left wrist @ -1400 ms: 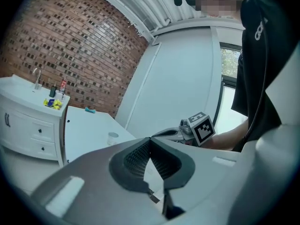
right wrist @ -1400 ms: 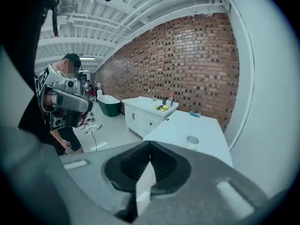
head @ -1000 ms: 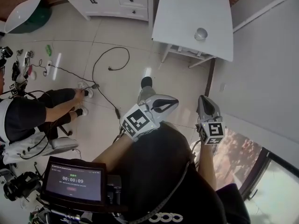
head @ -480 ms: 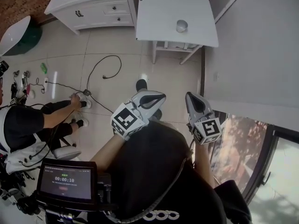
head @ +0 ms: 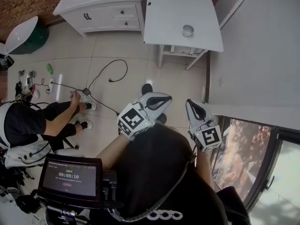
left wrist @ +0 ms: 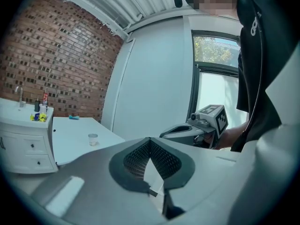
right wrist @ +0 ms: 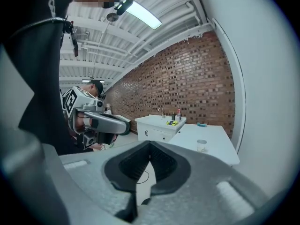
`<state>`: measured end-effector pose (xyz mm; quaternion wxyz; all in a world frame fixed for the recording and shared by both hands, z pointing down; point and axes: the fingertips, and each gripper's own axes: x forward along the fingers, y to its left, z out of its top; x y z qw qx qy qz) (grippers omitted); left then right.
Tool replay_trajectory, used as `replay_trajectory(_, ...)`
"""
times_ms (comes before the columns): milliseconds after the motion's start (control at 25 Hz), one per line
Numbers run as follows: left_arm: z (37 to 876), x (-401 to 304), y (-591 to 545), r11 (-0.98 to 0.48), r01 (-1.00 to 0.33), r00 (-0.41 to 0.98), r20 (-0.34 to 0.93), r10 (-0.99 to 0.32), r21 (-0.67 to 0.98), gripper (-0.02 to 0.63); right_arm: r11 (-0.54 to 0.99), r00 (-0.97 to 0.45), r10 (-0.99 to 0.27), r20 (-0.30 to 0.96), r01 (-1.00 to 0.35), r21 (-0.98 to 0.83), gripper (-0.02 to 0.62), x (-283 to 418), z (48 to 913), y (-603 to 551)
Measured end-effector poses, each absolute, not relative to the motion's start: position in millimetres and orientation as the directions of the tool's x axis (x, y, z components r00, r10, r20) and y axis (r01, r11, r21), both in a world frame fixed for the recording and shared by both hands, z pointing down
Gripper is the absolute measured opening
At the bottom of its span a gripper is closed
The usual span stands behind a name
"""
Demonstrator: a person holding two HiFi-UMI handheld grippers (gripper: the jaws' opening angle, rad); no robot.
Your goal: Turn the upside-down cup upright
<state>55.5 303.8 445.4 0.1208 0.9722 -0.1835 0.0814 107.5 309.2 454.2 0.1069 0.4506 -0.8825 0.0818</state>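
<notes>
Cup (head: 188, 30) stands on white table (head: 168, 8), near table edge facing person; axis vertical, too small to tell which end is up.

Left tool (head: 168, 97) and right tool (head: 189, 102) both pressed together, nothing between jaws, held side by side, well short of table.

Cup lies ahead of both. Right tool sits almost in line below it in head view, so likely nearer hand for reach.

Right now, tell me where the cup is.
In the head view the cup stands on the white table at upper centre-right, towards the table's near edge. The white cabinet is on the table's left.
</notes>
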Motion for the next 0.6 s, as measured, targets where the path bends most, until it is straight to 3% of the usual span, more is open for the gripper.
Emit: replay_trajectory(600,458.5,29.5,311.0,-0.888,-0.400,0.910,0.210,-0.357,0.225,0.014,0.631,-0.612,-0.744,0.267,-0.775,-0.020,-0.008,74.2,460.8,309.4)
